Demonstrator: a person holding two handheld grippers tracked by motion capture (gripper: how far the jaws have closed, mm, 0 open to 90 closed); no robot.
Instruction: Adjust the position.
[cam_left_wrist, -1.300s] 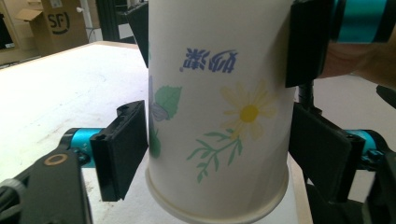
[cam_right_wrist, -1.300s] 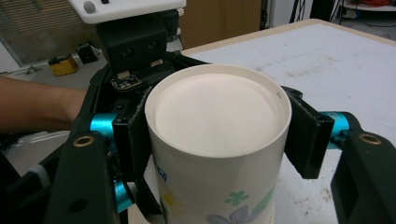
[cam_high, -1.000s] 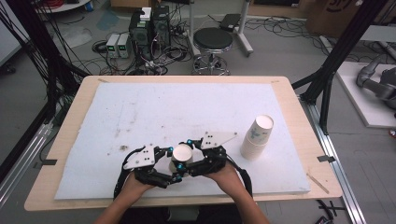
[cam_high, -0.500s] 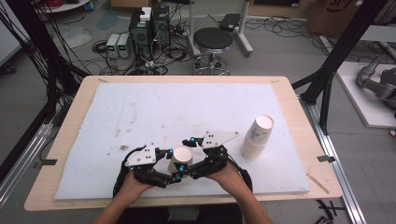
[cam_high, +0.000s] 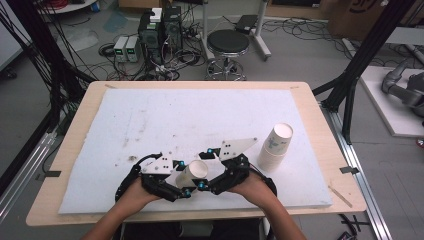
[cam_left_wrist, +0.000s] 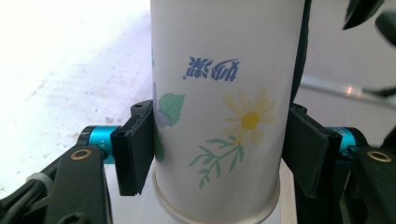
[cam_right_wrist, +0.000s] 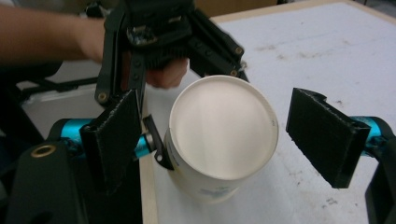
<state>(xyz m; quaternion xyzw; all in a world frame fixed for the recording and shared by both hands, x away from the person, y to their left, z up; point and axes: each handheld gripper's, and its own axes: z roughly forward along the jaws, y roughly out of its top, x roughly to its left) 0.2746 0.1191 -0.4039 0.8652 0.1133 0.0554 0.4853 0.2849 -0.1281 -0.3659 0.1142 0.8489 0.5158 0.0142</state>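
Observation:
A white paper cup (cam_high: 192, 174) with a printed daisy is held tilted just above the mat near the front edge, between the two grippers. My left gripper (cam_left_wrist: 219, 149) is shut on the cup (cam_left_wrist: 224, 93); its jaws have just been closing and both pads press the cup's sides. My right gripper (cam_right_wrist: 219, 135) is open. Its jaws have just been opening and now stand wide on either side of the cup's round white end (cam_right_wrist: 222, 126) without touching it. From above, the left gripper (cam_high: 181, 179) and right gripper (cam_high: 204, 171) face each other.
A stack of matching paper cups (cam_high: 275, 147) stands upright on the white foam mat (cam_high: 200, 115), to the right of my right hand. The mat covers a wooden table (cam_high: 320, 130). A stool, cables and equipment lie on the floor beyond the far edge.
The right gripper's jaws have spread away from the cup, and the left gripper's jaws have closed onto it. Both hands have stayed in about the same place.

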